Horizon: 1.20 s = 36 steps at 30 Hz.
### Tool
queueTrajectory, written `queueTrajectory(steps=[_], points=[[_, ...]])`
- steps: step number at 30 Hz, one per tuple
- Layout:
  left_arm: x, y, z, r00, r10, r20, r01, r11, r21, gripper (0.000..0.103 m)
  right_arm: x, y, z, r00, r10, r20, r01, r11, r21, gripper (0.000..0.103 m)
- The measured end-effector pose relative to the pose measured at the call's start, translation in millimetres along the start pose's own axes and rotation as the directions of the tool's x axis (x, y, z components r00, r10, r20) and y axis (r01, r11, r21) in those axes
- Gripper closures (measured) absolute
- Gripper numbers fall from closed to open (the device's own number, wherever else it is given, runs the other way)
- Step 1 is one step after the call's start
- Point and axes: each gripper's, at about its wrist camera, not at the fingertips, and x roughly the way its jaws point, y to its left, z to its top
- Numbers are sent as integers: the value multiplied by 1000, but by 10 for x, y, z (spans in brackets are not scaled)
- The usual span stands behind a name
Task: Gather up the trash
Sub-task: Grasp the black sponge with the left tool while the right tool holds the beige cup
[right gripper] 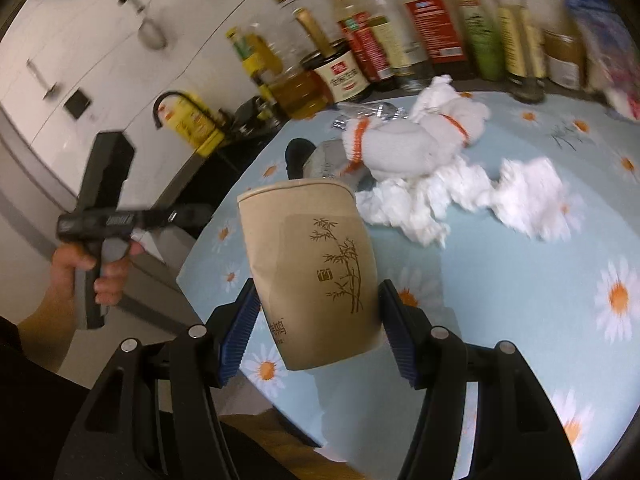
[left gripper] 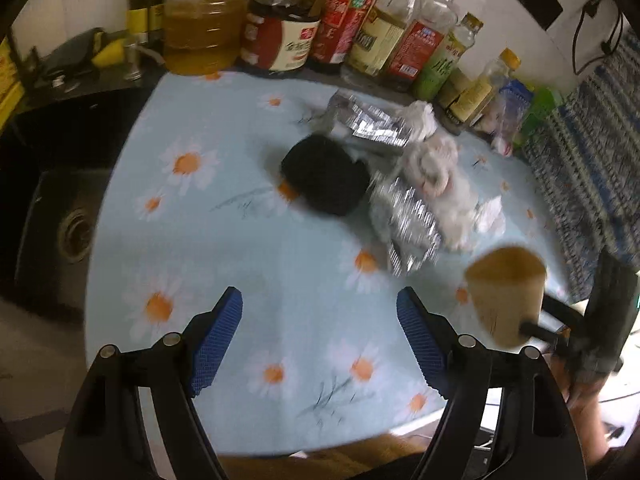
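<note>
While the right gripper (right gripper: pixel 316 320) clamps a tan paper cup printed with brown bamboo (right gripper: pixel 310 272) between its blue ribbed pads, the cup hangs tilted above the near edge of the pale blue daisy-print tablecloth (left gripper: pixel 256 248). Beside it, the left gripper (left gripper: pixel 320 340) hovers over bare cloth with its jaws spread wide and holding nothing. Farther in lie crumpled white tissue (right gripper: pixel 452 200), a grey sock with orange bands (right gripper: pixel 404 148), silver foil wrappers (left gripper: pixel 404 220) and a black fuzzy lump (left gripper: pixel 326 174), near a row of condiment bottles (left gripper: pixel 384 32).
</note>
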Motion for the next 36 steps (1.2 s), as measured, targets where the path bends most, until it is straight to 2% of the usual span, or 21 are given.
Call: queueTrajectory(steps=[4, 7, 13, 15, 24, 26, 28, 32, 36], points=[[218, 22, 330, 999, 1, -41, -1, 1000, -16, 23, -137, 88, -80, 999, 3, 54, -6, 999, 42, 43], [419, 73, 545, 994, -57, -98, 50, 996, -80, 23, -176, 147, -118, 997, -6, 75, 2, 999, 48, 43], [764, 121, 868, 981, -103, -162, 67, 975, -212, 23, -213, 170, -198, 995, 9, 96, -17, 997, 79, 43], [862, 120, 915, 980, -65, -187, 21, 973, -231, 23, -238, 169, -219, 995, 2, 103, -10, 997, 81, 42], [1084, 112, 993, 973, -21, -231, -44, 962, -270, 25, -278, 50, -275, 992, 30, 124, -43, 994, 103, 42], [1101, 114, 991, 974, -3, -228, -61, 960, -273, 29, -282, 28, -285, 992, 42, 120, -54, 993, 103, 42], [1116, 82, 994, 975, -3, -222, -57, 963, -265, 39, -289, -6, -287, 991, 70, 118, -83, 991, 106, 42], [1151, -31, 999, 978, 33, -208, -83, 968, -238, 42, -307, -51, -267, 990, 88, 106, -99, 991, 95, 42], [1132, -50, 966, 980, 46, -193, -95, 963, -253, 44, -351, -74, -237, 990, 105, 96, -112, 991, 74, 42]])
